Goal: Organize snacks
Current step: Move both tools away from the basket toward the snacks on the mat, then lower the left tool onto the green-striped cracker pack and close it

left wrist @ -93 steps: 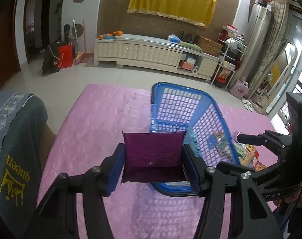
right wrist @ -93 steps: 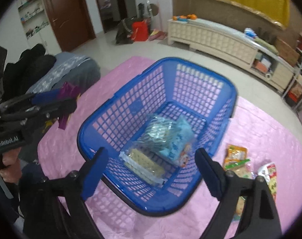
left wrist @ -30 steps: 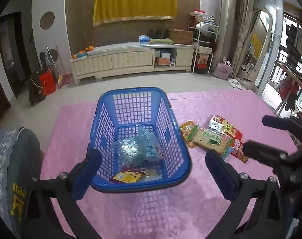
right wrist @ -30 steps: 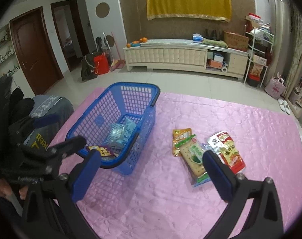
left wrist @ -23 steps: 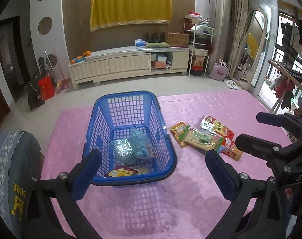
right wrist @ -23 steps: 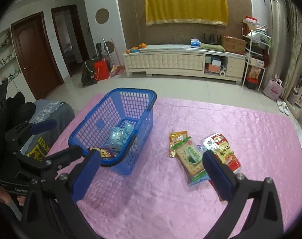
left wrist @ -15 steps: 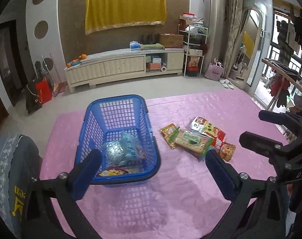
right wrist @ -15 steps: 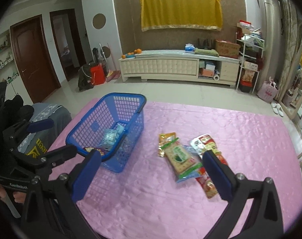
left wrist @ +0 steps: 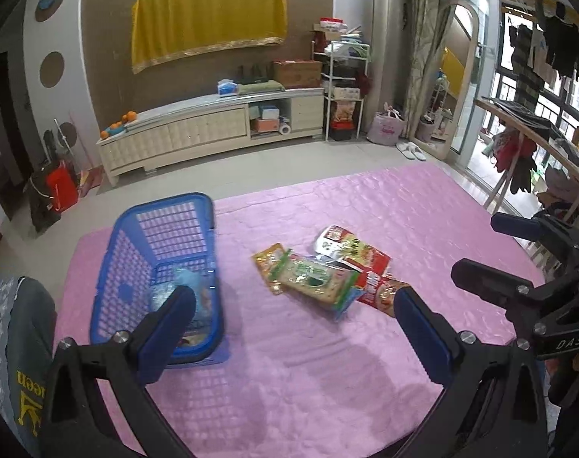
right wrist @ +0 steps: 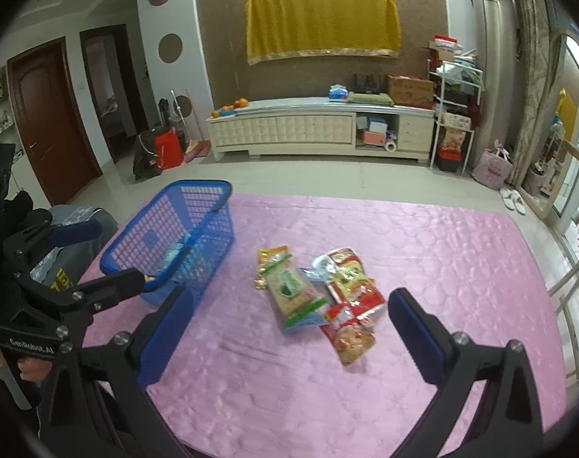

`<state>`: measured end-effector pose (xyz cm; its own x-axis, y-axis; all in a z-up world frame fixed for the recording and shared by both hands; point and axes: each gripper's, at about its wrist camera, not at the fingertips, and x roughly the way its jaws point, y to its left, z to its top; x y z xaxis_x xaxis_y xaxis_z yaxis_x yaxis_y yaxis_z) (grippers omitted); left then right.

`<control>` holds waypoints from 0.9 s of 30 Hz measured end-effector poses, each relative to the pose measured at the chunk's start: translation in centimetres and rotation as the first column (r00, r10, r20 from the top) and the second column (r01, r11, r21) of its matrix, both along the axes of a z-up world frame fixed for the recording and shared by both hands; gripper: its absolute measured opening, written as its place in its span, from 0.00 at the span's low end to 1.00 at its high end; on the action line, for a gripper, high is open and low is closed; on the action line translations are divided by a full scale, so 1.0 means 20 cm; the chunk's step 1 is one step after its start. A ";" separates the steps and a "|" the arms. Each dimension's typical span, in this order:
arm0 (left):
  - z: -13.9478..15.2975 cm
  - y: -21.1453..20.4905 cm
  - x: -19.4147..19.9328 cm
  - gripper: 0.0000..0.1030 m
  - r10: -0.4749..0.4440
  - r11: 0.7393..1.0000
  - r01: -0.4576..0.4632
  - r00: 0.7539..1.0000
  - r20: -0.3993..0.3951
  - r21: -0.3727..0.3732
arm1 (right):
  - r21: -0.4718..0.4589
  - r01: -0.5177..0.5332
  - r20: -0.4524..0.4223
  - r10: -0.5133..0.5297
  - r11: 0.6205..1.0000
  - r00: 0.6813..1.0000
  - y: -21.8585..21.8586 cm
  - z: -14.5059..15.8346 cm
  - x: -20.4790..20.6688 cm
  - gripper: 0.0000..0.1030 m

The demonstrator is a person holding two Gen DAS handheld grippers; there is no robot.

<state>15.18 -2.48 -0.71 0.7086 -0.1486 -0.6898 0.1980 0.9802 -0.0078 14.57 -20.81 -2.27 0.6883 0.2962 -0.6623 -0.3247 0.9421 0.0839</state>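
Both tools are pulling back and up from where they were three seconds ago: then the left tool was pinching a purple packet over the blue basket (left wrist: 163,267) and the right one was hanging right above the basket's inside. Now the left tool (left wrist: 293,316) is standing spread wide and carrying nothing, and the right tool (right wrist: 285,316) is spread wide and bare as well, both hovering over the near edge of the pink mattress (left wrist: 365,374). The basket is sitting toward the mattress's left edge, and the view is taking in far more of the room than half a second ago.

Inside the basket a pale blue bag (left wrist: 186,282) is lying against the near wall, with a yellow-printed packet just showing at the bottom. The loose snacks are lying in a cluster near the middle of the mattress, well apart from the basket: a green cracker pack (right wrist: 293,290) is overlapping an orange sachet (right wrist: 270,257), a white-and-red bag (right wrist: 346,271) is lying just beside them, and a red pouch (right wrist: 350,334) is touching the cluster's near side.

The mattress is covering tiled floor. Along the far wall a long cream cabinet (right wrist: 320,129) is carrying oranges (right wrist: 240,104), with a yellow cloth (right wrist: 322,24) hanging above it and a wire shelf rack (right wrist: 455,114) standing at its right.
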 end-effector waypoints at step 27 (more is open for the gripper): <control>-0.57 -0.21 0.77 1.00 0.170 0.978 -0.201 0.921 -0.350 -0.053 | -0.110 0.052 -0.196 -0.073 0.993 0.978 -0.25 -0.49 0.72 1.00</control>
